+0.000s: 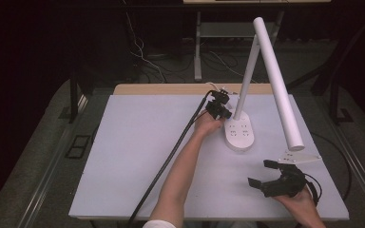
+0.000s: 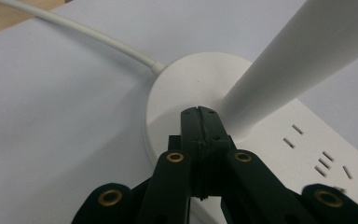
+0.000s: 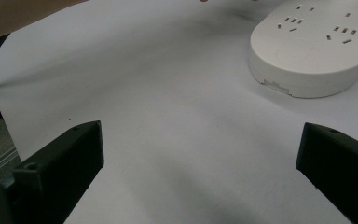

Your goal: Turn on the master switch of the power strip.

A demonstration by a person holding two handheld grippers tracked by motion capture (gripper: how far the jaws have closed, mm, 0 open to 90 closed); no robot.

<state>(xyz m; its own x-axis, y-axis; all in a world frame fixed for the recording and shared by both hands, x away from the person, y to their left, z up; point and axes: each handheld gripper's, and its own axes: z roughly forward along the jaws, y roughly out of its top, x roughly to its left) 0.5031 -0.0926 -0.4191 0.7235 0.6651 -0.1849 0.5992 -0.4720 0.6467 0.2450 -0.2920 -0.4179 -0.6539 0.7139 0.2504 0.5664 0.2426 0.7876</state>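
A white desk lamp (image 1: 266,71) stands right of centre in the high view, its oval base (image 1: 240,132) resting on the white table (image 1: 138,156); socket slots are visible on the base top. The left gripper (image 1: 226,115) sits at the base's upper left edge, jaws closed together with nothing between them, tips over the base beside the lamp stem (image 2: 279,70). The lamp's white cord (image 2: 74,30) exits toward the upper left of the left gripper view. The right gripper (image 1: 261,172) hovers at lower right, jaws spread wide and empty, well apart from the base.
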